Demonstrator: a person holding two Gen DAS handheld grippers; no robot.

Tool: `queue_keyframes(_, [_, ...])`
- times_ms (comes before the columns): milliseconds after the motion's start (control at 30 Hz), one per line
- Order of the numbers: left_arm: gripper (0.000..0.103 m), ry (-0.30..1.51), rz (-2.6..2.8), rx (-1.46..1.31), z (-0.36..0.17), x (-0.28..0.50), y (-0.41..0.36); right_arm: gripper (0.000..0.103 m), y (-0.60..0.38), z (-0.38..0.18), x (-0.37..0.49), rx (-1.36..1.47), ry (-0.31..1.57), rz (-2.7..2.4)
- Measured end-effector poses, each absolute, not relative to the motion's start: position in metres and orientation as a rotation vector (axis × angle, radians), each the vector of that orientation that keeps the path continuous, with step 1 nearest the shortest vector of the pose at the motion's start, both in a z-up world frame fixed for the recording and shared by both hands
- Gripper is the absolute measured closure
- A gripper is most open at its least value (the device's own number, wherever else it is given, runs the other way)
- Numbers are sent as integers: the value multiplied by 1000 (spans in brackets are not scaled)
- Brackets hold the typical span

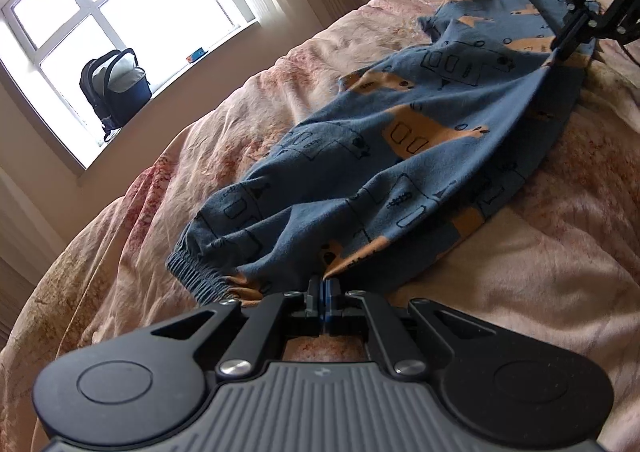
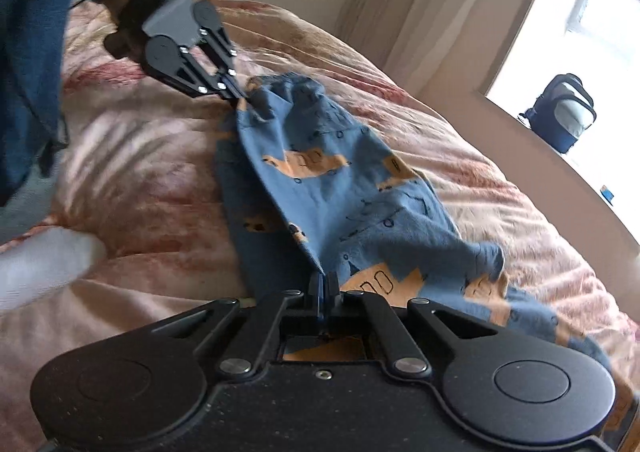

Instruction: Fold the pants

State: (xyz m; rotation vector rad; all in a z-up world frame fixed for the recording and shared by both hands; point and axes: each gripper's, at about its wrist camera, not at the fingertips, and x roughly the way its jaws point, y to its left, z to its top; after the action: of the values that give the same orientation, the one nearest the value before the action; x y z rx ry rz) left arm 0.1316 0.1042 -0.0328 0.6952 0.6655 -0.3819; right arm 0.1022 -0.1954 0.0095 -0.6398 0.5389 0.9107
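We noted blue pants [image 1: 400, 155], printed with tan shapes and black outlines, lying stretched across the pink floral quilt of the bed [image 1: 200, 155], well in from its edges. The left gripper [image 1: 323, 286] had its jaws together, clamped on a fold of the fabric just beside the ribbed elastic waistband [image 1: 196, 276]. The right gripper [image 2: 322, 284] likewise had its jaws together on a pinch of the cloth at the opposite end of the garment; no gap showed between them. Seen from each wrist, the other gripper appeared at the far end of the pants, left [image 2: 240, 101] and right [image 1: 560, 49], each biting cloth. A taut ridge of fabric ran between the two grips, lifted slightly off the quilt, while the rest of the garment sagged and bunched on the bed on either side.

A dark blue sleeve [image 2: 36, 51] showed behind the left gripper. Beyond the bed's far edge, a dark backpack [image 1: 116, 89] stood on the sill of a bright window [image 1: 132, 7]. Pale curtains [image 2: 420, 11] hung beside it.
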Motion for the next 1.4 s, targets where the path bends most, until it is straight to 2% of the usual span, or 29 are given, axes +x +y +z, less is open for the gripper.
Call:
queue_keyframes(300, [103,691,-376,700,-35,130,101,103,-182,-21,92,-690,587,907])
queue_keyframes(367, [99,711,-370,663,-30,132,101,103,-183,-17,95,-649,600,877])
queue_keyframes(433, [75,756,-351,555,-19,136,103,82,-189,-10,93,-604,604,830])
queue_keyframes(467, [46,771,-338,489,-12,137,105,75,-192,-6,92,-573,608,811])
queue_keyframes(500, [29,761,-326,414,-4,137,105,62,-199,0,90,-521,611,781])
queue_keyframes(533, [25,727,-315,341,4,135,102,47,-205,5,90,-468,615,744])
queue_keyframes(567, [18,704,-312,295,10,137,97,40,-212,9,90,-411,620,701])
queue_keyframes(600, [9,692,-318,268,14,139,91,30,-221,13,91,-336,628,646])
queue_keyframes(633, [5,673,-334,245,18,143,80,19,-229,17,93,-283,634,603])
queue_keyframes(667, [0,650,-354,236,20,147,69,14,-237,20,96,-232,639,552])
queue_keyframes(733, [0,614,-417,240,21,157,37,3,-252,27,102,-166,635,467])
queue_keyframes(800, [0,602,-484,252,18,166,3,1,-272,30,108,-99,614,361])
queue_keyframes(967, [0,606,-670,312,2,174,-92,1,-334,15,113,66,573,161])
queue_keyframes(1100, [1,575,-731,478,-12,158,-143,1,-381,-5,123,187,572,64])
queue_keyframes(1333, [1,498,-697,706,-32,134,-180,1,-427,-25,145,417,530,70])
queue_keyframes(1400, [6,509,-678,709,-35,133,-182,1,-430,-27,147,418,536,74])
